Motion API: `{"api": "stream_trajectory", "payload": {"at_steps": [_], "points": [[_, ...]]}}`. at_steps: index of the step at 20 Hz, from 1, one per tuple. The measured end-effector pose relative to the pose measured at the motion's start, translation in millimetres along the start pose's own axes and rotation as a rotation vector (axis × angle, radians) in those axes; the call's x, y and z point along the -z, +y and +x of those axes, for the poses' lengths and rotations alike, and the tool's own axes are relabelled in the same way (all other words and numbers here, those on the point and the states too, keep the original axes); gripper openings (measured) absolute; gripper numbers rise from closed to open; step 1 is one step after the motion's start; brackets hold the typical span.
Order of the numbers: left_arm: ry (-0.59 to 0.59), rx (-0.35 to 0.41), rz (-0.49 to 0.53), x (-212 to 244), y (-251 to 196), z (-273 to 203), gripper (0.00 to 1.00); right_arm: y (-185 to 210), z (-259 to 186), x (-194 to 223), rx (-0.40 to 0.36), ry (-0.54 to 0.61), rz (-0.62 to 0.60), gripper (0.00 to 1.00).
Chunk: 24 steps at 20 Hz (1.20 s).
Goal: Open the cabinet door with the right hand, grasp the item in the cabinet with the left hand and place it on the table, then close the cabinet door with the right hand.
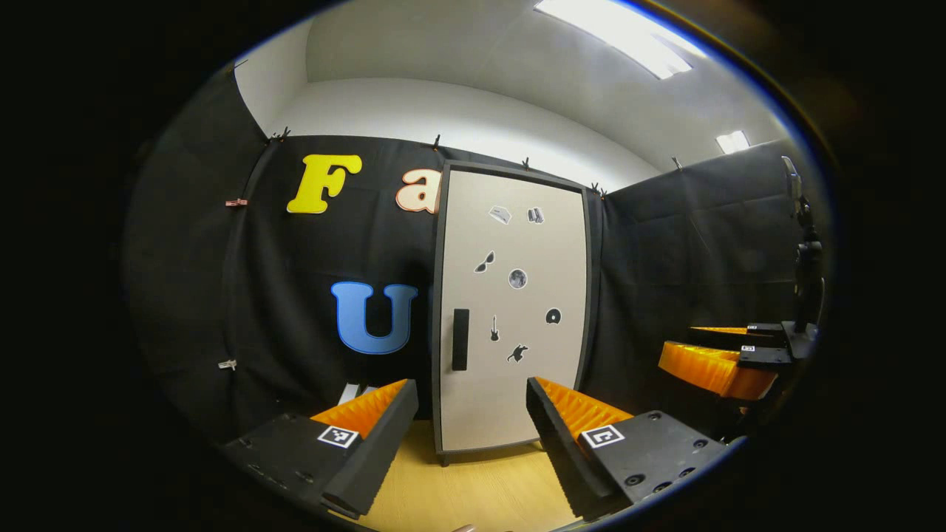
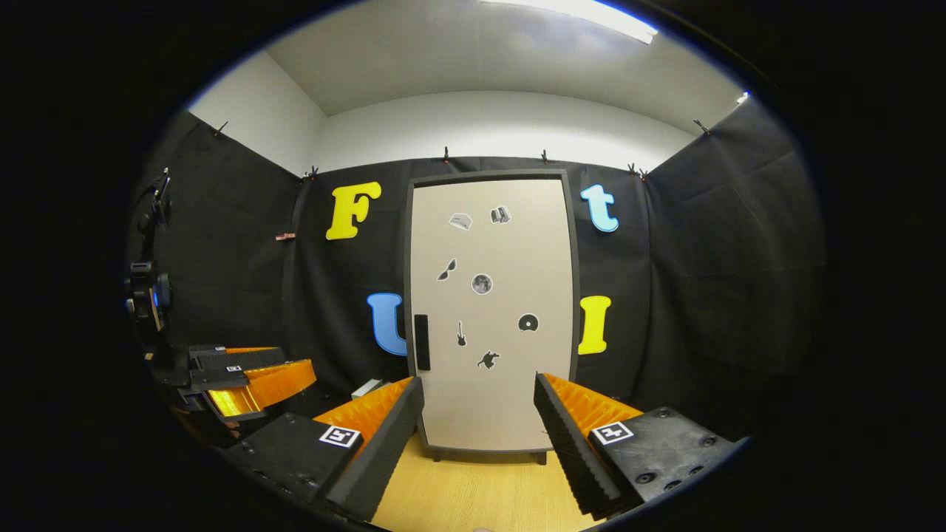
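The cabinet (image 1: pixel 510 310) stands upright on the wooden bench (image 1: pixel 473 488), against the black cloth wall at the back of the booth. Its pale door (image 2: pixel 491 318) is closed and sits flat inside a dark frame. Because the door is closed, the item inside the cabinet cannot be seen.

On the door, near its left edge and a little below the middle, there is a dark vertical handle (image 2: pixel 421 342). Several small stickers (image 2: pixel 482 284) are spread over the upper and middle part of the door, to the right of the handle.

In the left gripper view, the left gripper (image 1: pixel 473 436) is in front of the cabinet, low, apart from the door; its two fingers stand wide open with nothing between them. In the same view the right gripper (image 1: pixel 720 362) shows to the right of the cabinet.

In the right gripper view, the right gripper (image 2: pixel 480 436) also faces the cabinet door from the front, not touching it, and its fingers are spread apart and empty. The left gripper (image 2: pixel 251 377) shows there to the left of the cabinet, at about the height of the handle.
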State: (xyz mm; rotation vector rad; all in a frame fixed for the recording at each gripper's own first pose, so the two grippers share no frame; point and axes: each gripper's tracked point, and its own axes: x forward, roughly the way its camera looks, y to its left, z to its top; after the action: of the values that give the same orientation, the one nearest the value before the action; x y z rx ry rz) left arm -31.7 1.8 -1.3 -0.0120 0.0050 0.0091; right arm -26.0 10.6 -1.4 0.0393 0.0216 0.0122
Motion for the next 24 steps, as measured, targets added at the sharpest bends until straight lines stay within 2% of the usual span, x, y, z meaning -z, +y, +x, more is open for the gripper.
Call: {"api": "stream_trajectory", "payload": {"at_steps": [13,16,21,22,23,24], "points": [[0.012,0.088,0.002,12,39,-11,0.94,40,34,15,0.041,-0.005,-0.049,0.97],[0.02,0.109,-0.007,17,45,-4,0.94,59,54,24,0.016,0.009,-0.061,0.98],[0.012,0.07,-0.018,18,61,11,0.94,76,98,36,-0.037,0.013,-0.052,0.98],[0.011,0.065,-0.011,19,61,16,0.97,77,109,37,-0.049,0.01,-0.041,0.98],[0.013,0.057,-0.008,19,62,21,0.93,78,121,37,-0.057,0.008,-0.03,0.98],[0.013,0.047,-0.006,19,64,26,0.94,78,133,39,-0.065,0.01,-0.023,0.98]]}}
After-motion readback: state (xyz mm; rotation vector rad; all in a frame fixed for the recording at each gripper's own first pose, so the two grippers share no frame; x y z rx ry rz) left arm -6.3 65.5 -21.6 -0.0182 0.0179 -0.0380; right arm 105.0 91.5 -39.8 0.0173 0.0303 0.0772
